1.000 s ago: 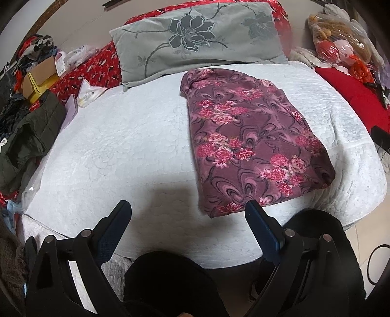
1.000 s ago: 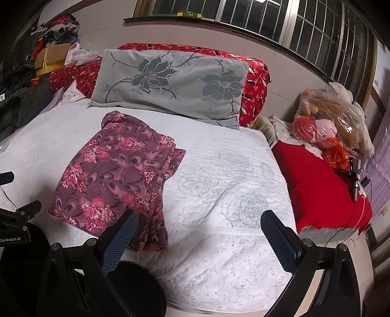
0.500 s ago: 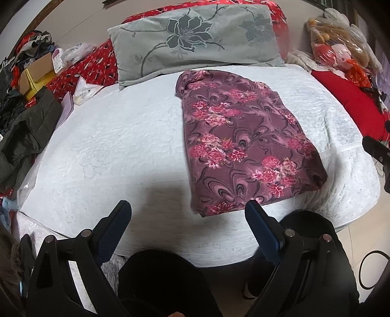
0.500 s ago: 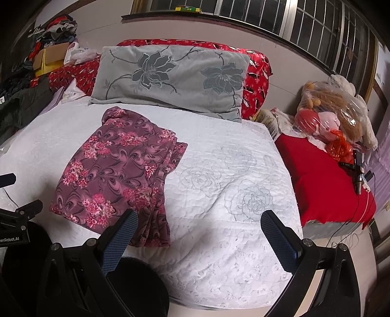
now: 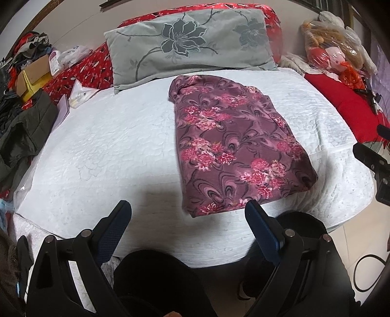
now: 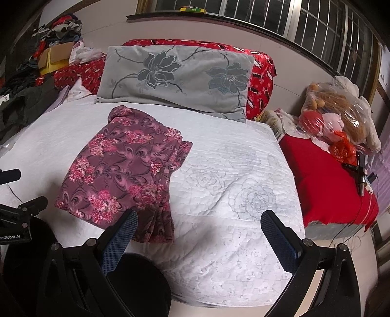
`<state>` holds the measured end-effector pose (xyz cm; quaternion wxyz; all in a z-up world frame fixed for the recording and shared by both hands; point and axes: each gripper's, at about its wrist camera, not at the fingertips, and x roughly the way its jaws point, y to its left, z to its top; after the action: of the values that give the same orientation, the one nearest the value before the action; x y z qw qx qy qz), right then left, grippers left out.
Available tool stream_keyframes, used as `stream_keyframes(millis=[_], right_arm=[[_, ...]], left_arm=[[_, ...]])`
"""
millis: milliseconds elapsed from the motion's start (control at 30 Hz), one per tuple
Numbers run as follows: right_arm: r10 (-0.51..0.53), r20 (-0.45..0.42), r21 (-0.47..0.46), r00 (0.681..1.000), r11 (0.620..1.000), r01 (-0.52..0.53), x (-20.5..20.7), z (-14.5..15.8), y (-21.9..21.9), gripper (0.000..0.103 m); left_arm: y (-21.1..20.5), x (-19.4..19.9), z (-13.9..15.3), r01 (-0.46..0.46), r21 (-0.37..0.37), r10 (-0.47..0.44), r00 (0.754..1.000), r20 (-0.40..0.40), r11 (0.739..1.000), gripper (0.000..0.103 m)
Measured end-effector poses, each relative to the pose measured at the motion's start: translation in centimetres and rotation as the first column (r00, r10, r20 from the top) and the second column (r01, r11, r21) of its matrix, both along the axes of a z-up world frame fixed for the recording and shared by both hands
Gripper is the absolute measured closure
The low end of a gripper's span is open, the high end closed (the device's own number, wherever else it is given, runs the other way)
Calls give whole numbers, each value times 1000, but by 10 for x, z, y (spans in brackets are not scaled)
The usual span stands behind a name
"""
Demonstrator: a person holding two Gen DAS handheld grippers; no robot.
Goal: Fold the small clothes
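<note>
**user_a:** So where's the garment sitting? Anyone got eyes on it?

**user_b:** The folded floral garment (image 5: 234, 143) lies flat on the white quilted bedspread (image 5: 109, 151), a purple-maroon fabric with pink flowers. Its far end sits just in front of the grey flower-print pillow (image 5: 192, 46), and its near end reaches close to the front edge of the bed. From the right wrist view the same garment (image 6: 121, 170) shows stacked layered edges along its right side, so it's folded over several times.

**user_a:** And the tools? Gripping anything?

**user_b:** Nope. The left tool (image 5: 187, 207) has its fingers spread wide with nothing between them; it hangs above the near edge of the bed, and its right finger overlaps the garment's near corner in the picture, though contact can't be told. The right tool (image 6: 197, 217) is spread wide too, empty, over bare bedspread to the right of the garment, its left finger lined up with the garment's near right corner.

**user_a:** Rest of the room?

**user_b:** Red patterned bolster (image 6: 260, 73) behind the pillow, a red blanket (image 6: 329, 185) on the right with a plastic-wrapped bag of plush toys (image 6: 334, 117) on it. A dark jacket (image 5: 26, 129) and a cardboard box (image 5: 34, 73) sit off to the left. Barred window (image 6: 304, 22) above.
</note>
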<state>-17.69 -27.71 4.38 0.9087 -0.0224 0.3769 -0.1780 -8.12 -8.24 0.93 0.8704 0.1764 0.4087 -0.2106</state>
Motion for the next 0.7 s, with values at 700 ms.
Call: stream_keyframes(millis=[700], right_arm=[[31,-10,-20,999,999,-31,-9,-15,8,1]], left_arm=[[8,-7,-8,-11,-59,11,1000,-2,998,8]])
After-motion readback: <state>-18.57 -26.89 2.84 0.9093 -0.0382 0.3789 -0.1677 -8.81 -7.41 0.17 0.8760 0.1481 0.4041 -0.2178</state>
